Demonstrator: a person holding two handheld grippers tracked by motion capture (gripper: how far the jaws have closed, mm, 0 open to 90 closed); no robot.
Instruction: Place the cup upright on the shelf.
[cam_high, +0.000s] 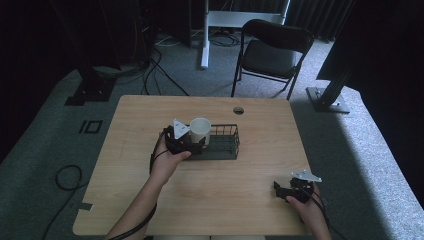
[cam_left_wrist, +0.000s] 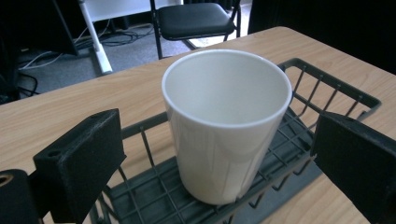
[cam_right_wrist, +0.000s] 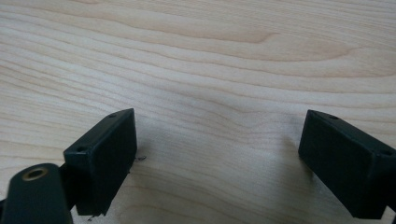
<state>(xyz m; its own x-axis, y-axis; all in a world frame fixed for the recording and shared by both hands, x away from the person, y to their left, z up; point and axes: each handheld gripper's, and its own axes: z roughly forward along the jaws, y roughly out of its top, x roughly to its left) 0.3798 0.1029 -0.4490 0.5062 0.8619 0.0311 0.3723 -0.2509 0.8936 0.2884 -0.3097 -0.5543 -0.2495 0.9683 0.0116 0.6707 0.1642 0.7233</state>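
A white paper cup (cam_high: 200, 131) (cam_left_wrist: 224, 121) stands upright in the left end of a dark wire basket (cam_high: 226, 144) (cam_left_wrist: 334, 91) at the middle of the wooden table (cam_high: 145, 120). My left gripper (cam_high: 194, 144) (cam_left_wrist: 219, 128) is at the basket's left end. Its jaws stand wide on either side of the cup, with a gap at each side, so it is open. My right gripper (cam_high: 278, 188) (cam_right_wrist: 219, 128) rests low over bare wood near the front right of the table, open with nothing between its jaws.
A black folding chair (cam_high: 272, 50) stands beyond the table's far edge. A small round hole (cam_high: 238, 110) sits in the tabletop near that edge. Cables lie on the grey carpet (cam_high: 65, 175) to the left.
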